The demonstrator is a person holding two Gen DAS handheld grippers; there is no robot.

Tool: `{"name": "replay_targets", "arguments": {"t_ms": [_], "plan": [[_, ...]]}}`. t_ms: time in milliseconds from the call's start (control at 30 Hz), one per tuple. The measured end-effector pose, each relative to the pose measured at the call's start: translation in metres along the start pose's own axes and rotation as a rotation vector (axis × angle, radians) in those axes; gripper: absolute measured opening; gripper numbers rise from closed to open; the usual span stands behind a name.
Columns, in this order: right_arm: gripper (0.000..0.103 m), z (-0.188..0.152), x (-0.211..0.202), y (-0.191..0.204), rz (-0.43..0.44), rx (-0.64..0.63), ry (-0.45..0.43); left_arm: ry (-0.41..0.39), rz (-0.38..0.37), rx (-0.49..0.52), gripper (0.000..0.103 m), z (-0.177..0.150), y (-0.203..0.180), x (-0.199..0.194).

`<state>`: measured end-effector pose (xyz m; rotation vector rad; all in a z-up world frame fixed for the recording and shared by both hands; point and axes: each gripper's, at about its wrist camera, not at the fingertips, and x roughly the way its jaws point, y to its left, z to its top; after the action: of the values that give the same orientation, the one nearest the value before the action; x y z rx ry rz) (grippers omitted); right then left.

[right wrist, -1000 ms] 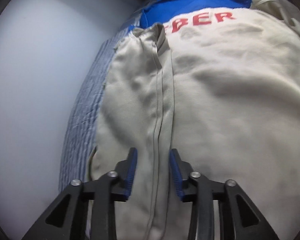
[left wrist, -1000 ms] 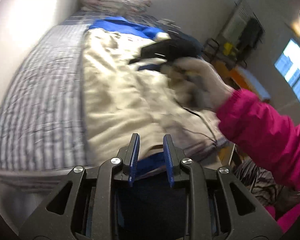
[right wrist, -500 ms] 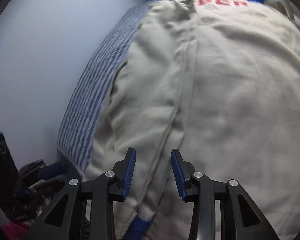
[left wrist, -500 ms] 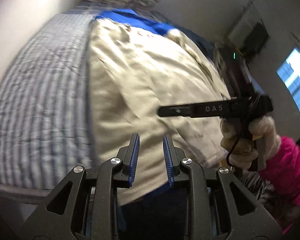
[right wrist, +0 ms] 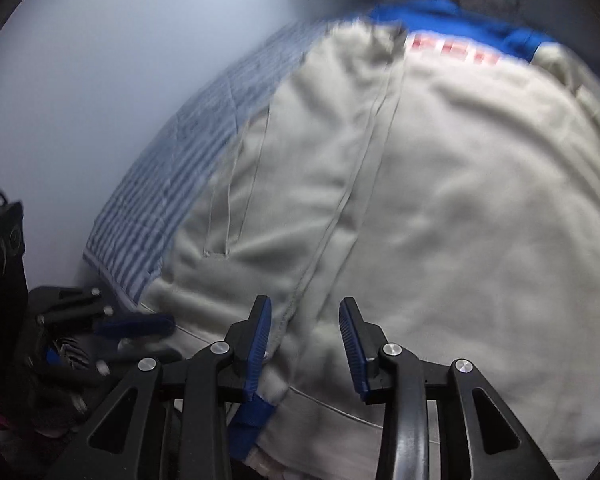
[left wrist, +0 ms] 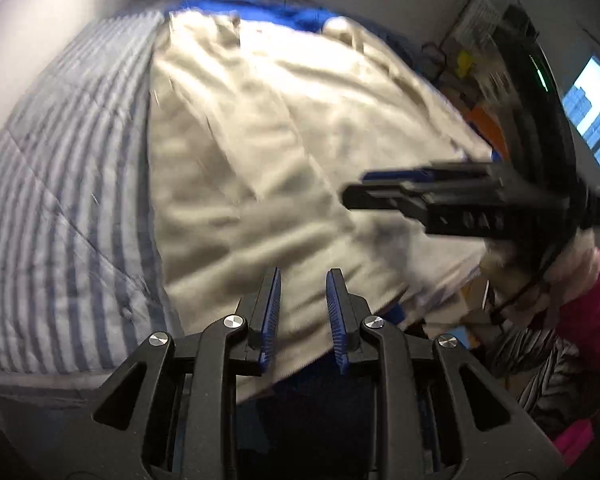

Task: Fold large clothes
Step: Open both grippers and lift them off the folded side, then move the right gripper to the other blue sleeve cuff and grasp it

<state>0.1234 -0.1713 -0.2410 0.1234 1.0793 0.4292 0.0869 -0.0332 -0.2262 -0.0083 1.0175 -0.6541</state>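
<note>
As right tool [left wrist: 384, 194] withdrew, jacket [left wrist: 284, 152] uncovered

red lettering [right wrist: 454, 49]: blurred, unreadable | jacket [right wrist: 460, 220] hem: cut off

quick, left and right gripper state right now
left gripper: open, holding nothing, over the beige jacket.
right gripper: open, empty, jacket hem below it.

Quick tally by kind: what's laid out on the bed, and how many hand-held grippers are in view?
Beige and blue garment: 1
Striped bedcover: 1
Hand-held grippers: 2, the left hand-held gripper and the right hand-held gripper, both open over the hem
Total: 4
</note>
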Motion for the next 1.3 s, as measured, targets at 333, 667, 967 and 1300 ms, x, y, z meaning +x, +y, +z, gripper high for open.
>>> {"name": "replay_targets", "arguments": {"t_ms": [333,667,967,1300], "plan": [[0.062,-0.017,-0.103,-0.059,-0.207,0.023,-0.148,-0.156,0.030,-0.031,0.057,0.038,-0.018,-0.029],[0.064,-0.038,-0.180,-0.171,-0.360,0.307,-0.197,-0.152,0.005,0.041,0.064,0.080,-0.060,-0.031],[0.063,-0.101,-0.213,-0.283,-0.386,0.690,-0.219,-0.153,-0.048,0.060,0.070,0.102,-0.079,-0.007],[0.061,-0.168,-0.227,-0.368,-0.261,1.049,-0.298,-0.054,-0.099,-0.003,0.070,0.089,-0.070,0.036]]}}
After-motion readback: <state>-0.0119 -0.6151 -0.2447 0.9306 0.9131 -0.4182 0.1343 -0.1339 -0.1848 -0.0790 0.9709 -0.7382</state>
